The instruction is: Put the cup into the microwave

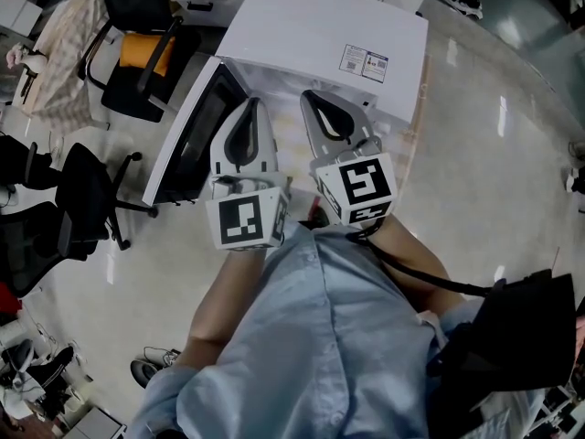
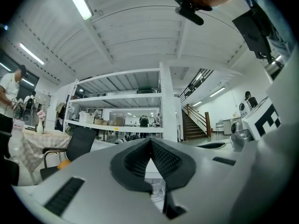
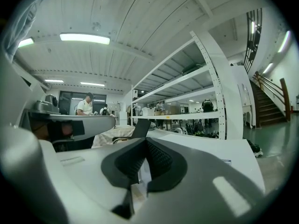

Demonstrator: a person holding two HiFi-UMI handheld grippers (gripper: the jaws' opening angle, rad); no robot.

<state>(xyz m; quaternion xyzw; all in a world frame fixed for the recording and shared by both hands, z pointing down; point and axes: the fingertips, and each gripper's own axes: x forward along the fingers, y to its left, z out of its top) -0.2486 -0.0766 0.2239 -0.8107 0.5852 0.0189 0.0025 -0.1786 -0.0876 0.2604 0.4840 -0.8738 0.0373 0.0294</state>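
Note:
The white microwave point(image 1: 320, 35) stands on a pale table straight ahead in the head view, its dark-glass door point(image 1: 196, 135) swung open to the left. My left gripper point(image 1: 251, 106) and right gripper point(image 1: 311, 96) are held side by side, level, pointing at the microwave's front. Both have their jaws together with nothing between them. The left gripper view shows the pads of the left gripper point(image 2: 150, 140) meeting at the tip. In the right gripper view, those of the right gripper point(image 3: 145, 141) meet likewise. A small clear thing point(image 2: 159, 190) shows through the gap under the left jaws; I cannot tell whether it is the cup.
Black office chairs point(image 1: 137, 26) point(image 1: 82, 199) stand on the floor left of the table, one with an orange cushion. White shelving point(image 2: 121, 97) and a staircase point(image 2: 194, 125) fill the far room, with people working there. Shoes point(image 1: 151, 366) lie on the floor near my feet.

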